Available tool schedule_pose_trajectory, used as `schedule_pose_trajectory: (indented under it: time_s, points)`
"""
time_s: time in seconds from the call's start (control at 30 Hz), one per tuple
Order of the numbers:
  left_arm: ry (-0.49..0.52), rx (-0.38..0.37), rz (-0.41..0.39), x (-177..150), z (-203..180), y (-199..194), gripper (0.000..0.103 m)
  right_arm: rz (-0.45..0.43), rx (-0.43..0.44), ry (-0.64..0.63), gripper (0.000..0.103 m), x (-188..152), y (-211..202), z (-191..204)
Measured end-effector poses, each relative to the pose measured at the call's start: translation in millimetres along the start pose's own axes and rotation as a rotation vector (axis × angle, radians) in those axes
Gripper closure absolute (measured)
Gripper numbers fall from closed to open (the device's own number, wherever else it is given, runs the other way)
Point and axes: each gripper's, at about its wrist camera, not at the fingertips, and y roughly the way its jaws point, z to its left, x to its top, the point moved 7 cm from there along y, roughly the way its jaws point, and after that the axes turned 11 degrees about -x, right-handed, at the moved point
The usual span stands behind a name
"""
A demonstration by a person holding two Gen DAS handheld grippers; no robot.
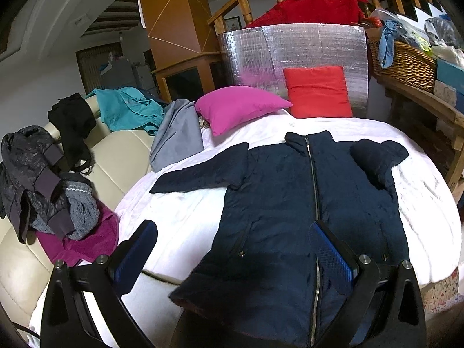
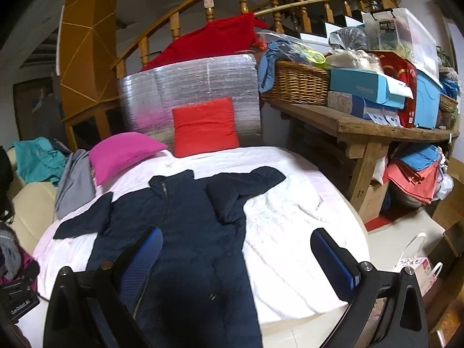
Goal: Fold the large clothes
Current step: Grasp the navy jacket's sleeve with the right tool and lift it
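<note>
Folding under way: our navy coat (image 1: 290, 203) lies flat on the white bed (image 1: 179, 211), one sleeve tucked in; left gripper (image 1: 232, 249) and right gripper (image 2: 237, 258) hover, jaws released, empty. Next, we judge, the outstretched sleeve (image 1: 200, 174).

Coat (image 1: 290, 203) hem beyond bottom edge

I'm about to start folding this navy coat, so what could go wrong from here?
The coat's hem seems to hang over the bed's near edge, so it may slide off when pulled. One sleeve is already folded in while the other sleeve lies stretched out, which risks a lopsided fold. Both grippers, left and right, are open and hold nothing.
</note>
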Motion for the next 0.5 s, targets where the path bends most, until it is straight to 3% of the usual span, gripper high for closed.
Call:
schedule_pose_trajectory:
  time_s: [0.23,0.43,0.5]
  points:
    - [-0.024,-0.02,0.058,31,-6,68,0.0,0.068,0.025,0.046,0.0,19,71,-13]
    - [-0.1,-0.121,0.212,47,-11,162,0.0,0.172,0.066,0.127,0.0,23,150,-24]
    - [-0.118,-0.15,0.268,45,-13,192,0.0,0.221,0.115,0.165,0.0,21,179,-23]
